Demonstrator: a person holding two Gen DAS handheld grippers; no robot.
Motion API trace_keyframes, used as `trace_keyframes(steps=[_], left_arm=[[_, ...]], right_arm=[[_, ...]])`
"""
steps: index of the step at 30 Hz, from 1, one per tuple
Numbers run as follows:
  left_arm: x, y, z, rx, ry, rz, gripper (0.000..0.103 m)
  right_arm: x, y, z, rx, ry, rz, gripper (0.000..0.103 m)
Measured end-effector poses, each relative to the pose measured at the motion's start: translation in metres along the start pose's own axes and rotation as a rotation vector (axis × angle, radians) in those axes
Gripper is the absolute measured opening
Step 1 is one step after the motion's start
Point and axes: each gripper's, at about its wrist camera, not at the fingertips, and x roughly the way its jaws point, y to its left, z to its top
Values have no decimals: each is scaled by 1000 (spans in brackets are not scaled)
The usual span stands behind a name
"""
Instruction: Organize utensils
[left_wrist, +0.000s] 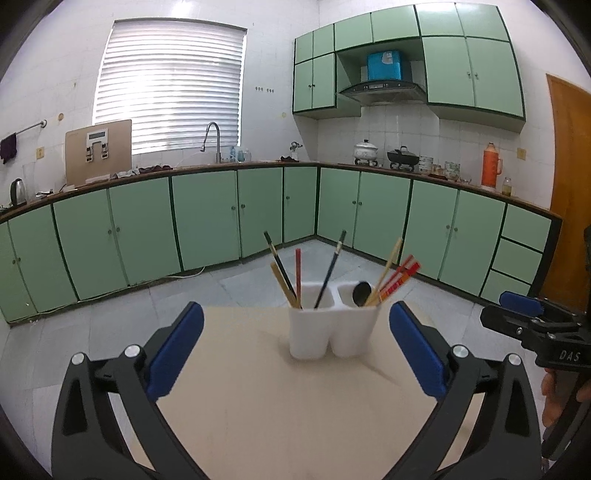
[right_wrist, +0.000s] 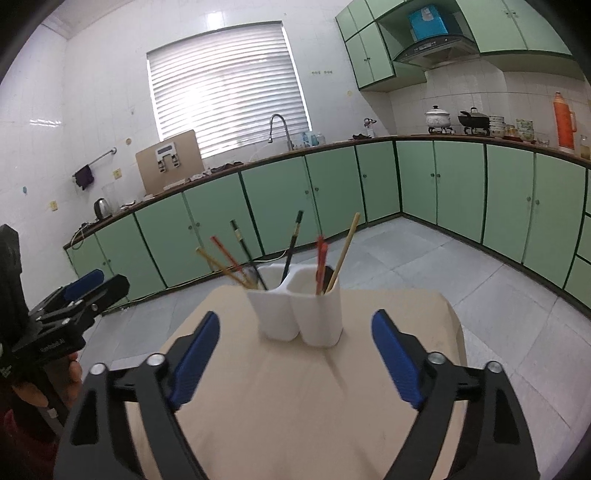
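A: Two grippers, both above the near part of the beige table (left_wrist: 258, 406). The left gripper (left_wrist: 295, 347) has its jaws spread wide with nothing between them, and the right gripper (right_wrist: 295, 350) is just the same, blue pads far apart and bare.

B: Where is the utensil holder?

A: The white holder (left_wrist: 332, 332) stands upright near the table's far edge, about midway along it. It has two compartments joined side by side. In both wrist views it sits ahead of the fingers and apart from them.

B: What is in it?

A: In the left wrist view, the left compartment holds a black chopstick (left_wrist: 328, 273), a second black one (left_wrist: 279, 264), a red chopstick (left_wrist: 297, 271) and a tan one (left_wrist: 282, 284), all leaning outward. The right compartment holds a dark spoon (left_wrist: 361, 293), a pale bamboo chopstick (left_wrist: 388, 266) and a bunch of red and orange chopsticks (left_wrist: 400, 277), tilted right.

B: Can each gripper see the other?

A: Yes. The right gripper appears at the right edge of the left wrist view, off the table's right side, and the left gripper at the left edge of the right wrist view.
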Motion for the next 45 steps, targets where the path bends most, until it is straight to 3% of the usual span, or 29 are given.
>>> trace_keyframes(steps=[3, 12, 25, 45], left_arm=[[-13, -4, -8, 12, 7, 6, 98], [-53, -12, -21, 24, 4, -2, 98], [-104, -11, -11, 19, -88, 19, 98], [-131, -19, -2, 38, -148, 12, 98]], right_arm=[[-13, 8, -8, -4, -12, 16, 96], [-47, 36, -19, -74, -55, 2, 97], [-87, 64, -9, -131, -138, 13, 97], [-106, 82, -6, -166, -176, 14, 97]])
